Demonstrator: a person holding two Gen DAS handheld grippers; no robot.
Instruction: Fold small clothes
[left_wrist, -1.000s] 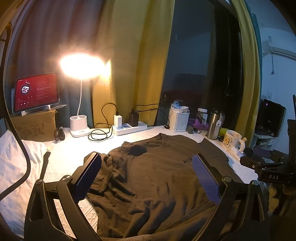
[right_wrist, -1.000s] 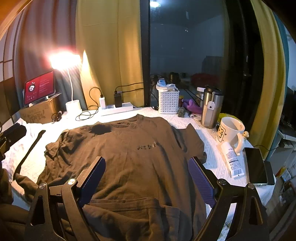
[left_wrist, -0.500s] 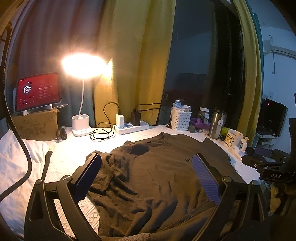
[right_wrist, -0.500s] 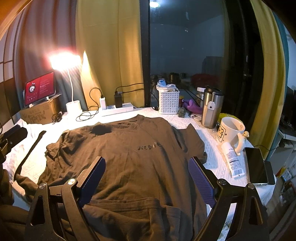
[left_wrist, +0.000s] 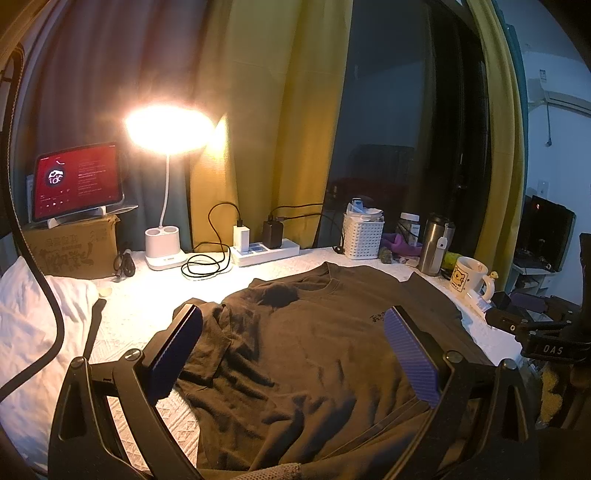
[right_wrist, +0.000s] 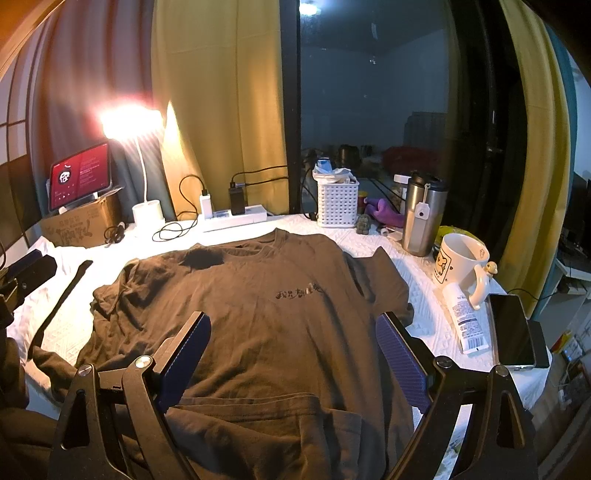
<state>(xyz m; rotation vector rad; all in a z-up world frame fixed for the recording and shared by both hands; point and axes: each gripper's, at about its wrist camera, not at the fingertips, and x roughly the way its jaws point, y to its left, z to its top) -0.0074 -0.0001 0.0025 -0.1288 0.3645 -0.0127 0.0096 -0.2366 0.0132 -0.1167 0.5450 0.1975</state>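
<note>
Hovering both grippers over the brown t-shirt (right_wrist: 280, 317) spread front-up on the white table cover (right_wrist: 417, 280).

My left gripper (left_wrist: 291, 347) and right gripper (right_wrist: 291, 350) both have their jaws spread wide, nothing in them, just above the shirt's lower half. Collar points toward the power strip (right_wrist: 236, 216); the left sleeve is crumpled, and the hem is bunched near me. Mug (right_wrist: 460, 264) sits off the right sleeve.

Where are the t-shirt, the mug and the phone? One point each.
t-shirt (right_wrist: 266, 325): right wrist view, middle of the chest, below the printed text.
mug (right_wrist: 460, 260): right wrist view, white outer wall beside the bear print.
phone (right_wrist: 511, 328): right wrist view, centre of the dark screen.
</note>
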